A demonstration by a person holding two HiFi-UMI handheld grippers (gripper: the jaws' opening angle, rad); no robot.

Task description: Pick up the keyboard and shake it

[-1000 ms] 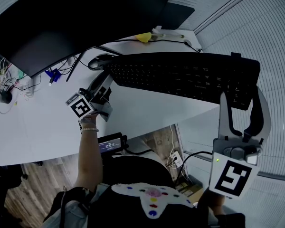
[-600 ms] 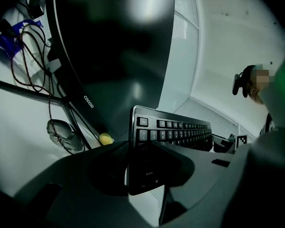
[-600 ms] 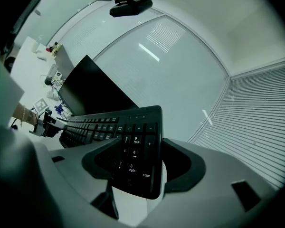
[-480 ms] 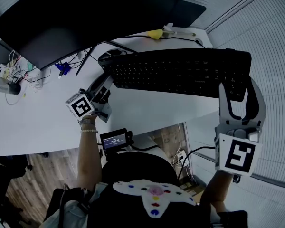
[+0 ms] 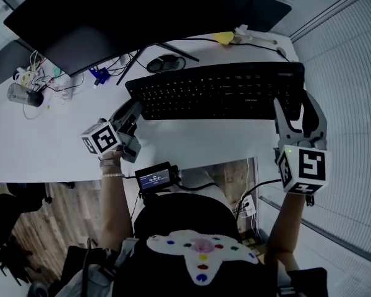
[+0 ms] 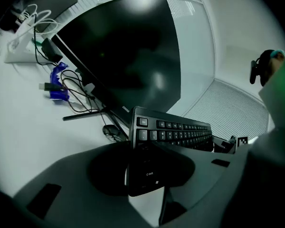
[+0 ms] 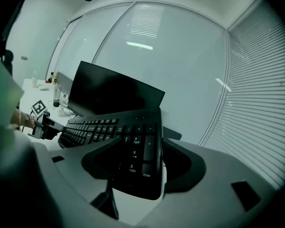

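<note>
The white desk [image 5: 62,153] and the dark monitor [image 5: 130,17] standing on it are not involved. The work concerns the black keyboard [image 5: 216,91], which appears to be held clear of the desk top. It is stretched across in front of the monitor, with its right end carried out past the desk's edge. Its left end is pinched between the fingers [image 6: 71,179] of the left gripper [image 5: 133,108]. Its number-pad end is clamped in the same way by the right gripper [image 5: 292,107], so neither pair of fingers is spread free. The pick-up may therefore be counted as done. Whether the shaking has begun cannot be settled from this one moment, so the shaking, or the rest of it, is judged to be what is left. The small mouse [image 5: 164,62] lies behind the keyboard, apart from it and untouched.
</note>
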